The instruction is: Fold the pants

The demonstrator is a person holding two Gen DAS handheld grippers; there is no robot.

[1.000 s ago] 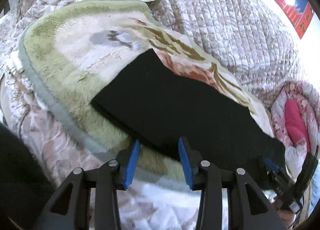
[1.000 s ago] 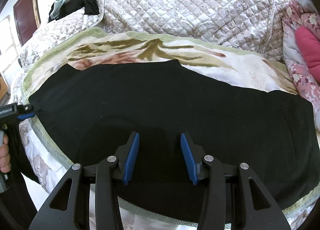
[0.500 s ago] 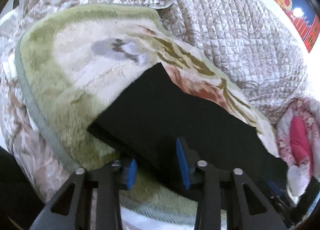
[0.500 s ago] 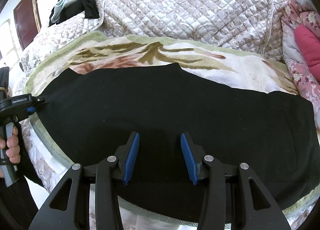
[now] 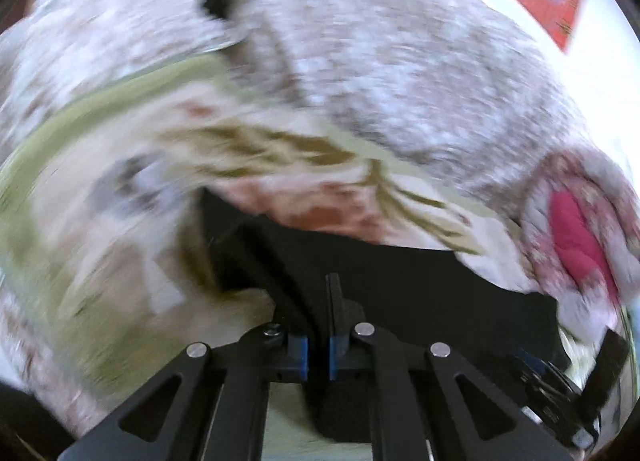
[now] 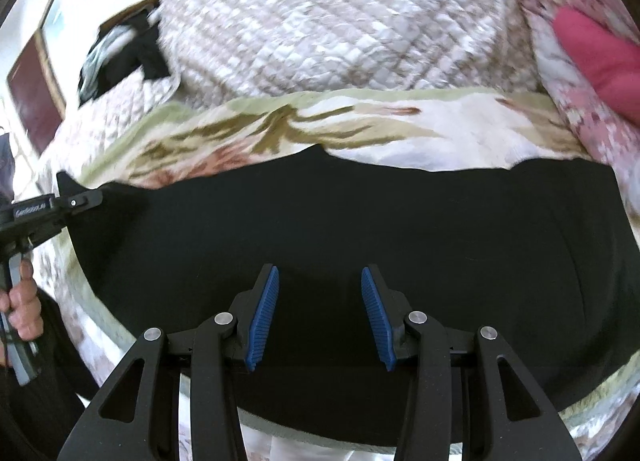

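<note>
The black pants (image 6: 340, 229) lie spread lengthwise across a fleecy flowered blanket (image 6: 400, 129) on the bed, already doubled leg over leg by the look of the single long dark panel, which suits a next fold end to end. The left gripper (image 5: 318, 353) has its jaws pressed together on a bunched ridge of the pants' fabric at the far left end, near the cuffs as far as I can judge; in the right wrist view the same tool reaches in from the left edge and meets the cloth's corner, gripped by the person's hand (image 6: 20, 301). That hold makes sense as the start of carrying the end over toward the waist. The left wrist view is badly smeared, so how much cloth is pinched cannot be told. The right gripper (image 6: 318, 317) hangs over the middle of the near edge with its jaws spread wide and nothing between them, likely placed to pin or catch the fold line. Above the pants' far edge runs a bare strip of blanket, then a quilted bedspread (image 6: 340, 21) rising behind; a pink floral pillow (image 6: 592, 61) sits just beside the right end, so room there is tight, and the near edge lies close to the bed's side, leaving little slack before cloth slips off
</note>
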